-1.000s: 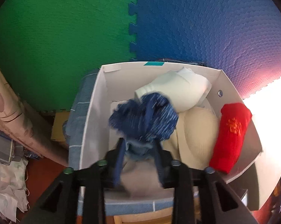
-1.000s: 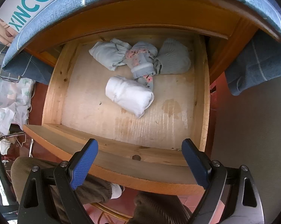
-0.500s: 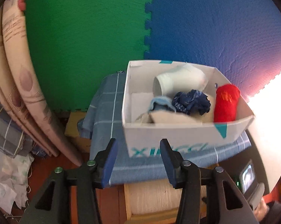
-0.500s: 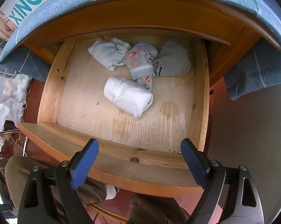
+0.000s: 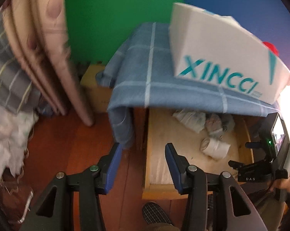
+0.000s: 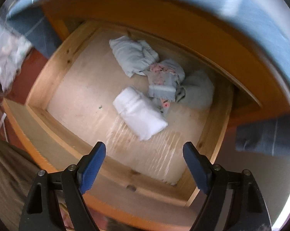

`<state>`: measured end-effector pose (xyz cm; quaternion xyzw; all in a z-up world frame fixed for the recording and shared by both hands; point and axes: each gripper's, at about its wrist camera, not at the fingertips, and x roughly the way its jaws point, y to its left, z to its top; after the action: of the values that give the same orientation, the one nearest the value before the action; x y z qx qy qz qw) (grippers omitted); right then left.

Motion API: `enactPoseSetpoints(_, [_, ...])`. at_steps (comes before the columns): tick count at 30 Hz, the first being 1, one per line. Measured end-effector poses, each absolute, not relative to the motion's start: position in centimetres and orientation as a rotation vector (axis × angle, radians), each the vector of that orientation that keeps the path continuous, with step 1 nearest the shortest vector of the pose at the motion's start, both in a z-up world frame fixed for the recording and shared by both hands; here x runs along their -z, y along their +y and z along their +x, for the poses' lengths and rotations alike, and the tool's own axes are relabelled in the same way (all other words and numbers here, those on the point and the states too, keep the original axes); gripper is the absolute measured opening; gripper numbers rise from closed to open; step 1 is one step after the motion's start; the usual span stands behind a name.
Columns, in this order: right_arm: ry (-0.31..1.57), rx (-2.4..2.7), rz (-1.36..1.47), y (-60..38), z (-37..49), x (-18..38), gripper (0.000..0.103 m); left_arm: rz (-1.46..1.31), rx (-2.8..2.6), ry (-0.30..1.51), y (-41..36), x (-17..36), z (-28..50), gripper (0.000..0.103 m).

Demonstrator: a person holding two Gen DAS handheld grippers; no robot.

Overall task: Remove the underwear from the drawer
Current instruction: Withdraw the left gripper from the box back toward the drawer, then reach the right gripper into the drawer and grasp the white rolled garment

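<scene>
The right gripper [image 6: 144,156] has its blue-padded jaws spread wide with nothing between them, poised above the front edge of the open wooden drawer [image 6: 48,73]. Inside the drawer, just beyond the jaws, a rolled white underwear bundle [image 6: 140,113] lies near the middle of the drawer floor. Touching its far end is a grey piece with pink flowers [image 6: 165,79]; a pale blue bundle [image 6: 132,56] sits toward the drawer's back left, and a grey bundle [image 6: 199,89] toward its back right.

The left gripper [image 5: 144,156] is also open and empty, its jaws at a moderate gap, hanging over the red-brown floor [image 5: 67,146] just left of the drawer [image 5: 158,154]. Above the drawer, a blue checked cloth [image 5: 145,73] drapes over the furniture top, and on the cloth stands a white box [image 5: 218,53] printed with teal letters.
</scene>
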<state>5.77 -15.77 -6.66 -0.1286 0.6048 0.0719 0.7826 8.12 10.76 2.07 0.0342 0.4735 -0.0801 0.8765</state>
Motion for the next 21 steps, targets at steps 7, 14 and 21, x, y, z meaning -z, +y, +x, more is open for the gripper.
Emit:
enactPoseSetpoints(7, [1.354, -0.214, -0.374, -14.3, 8.0, 9.6, 0.067, 0.054, 0.099, 1.026, 13.9, -0.6, 8.8, 0.048])
enactPoseSetpoints(14, [1.402, -0.229, -0.475, -13.3, 9.8, 12.1, 0.068, 0.039, 0.073, 1.066, 15.1, 0.1, 10.0, 0.048])
enactPoseSetpoints(21, [1.462, -0.213, -0.473, -13.2, 11.6, 13.5, 0.069, 0.072, 0.06, 1.086, 15.0, 0.7, 11.1, 0.048])
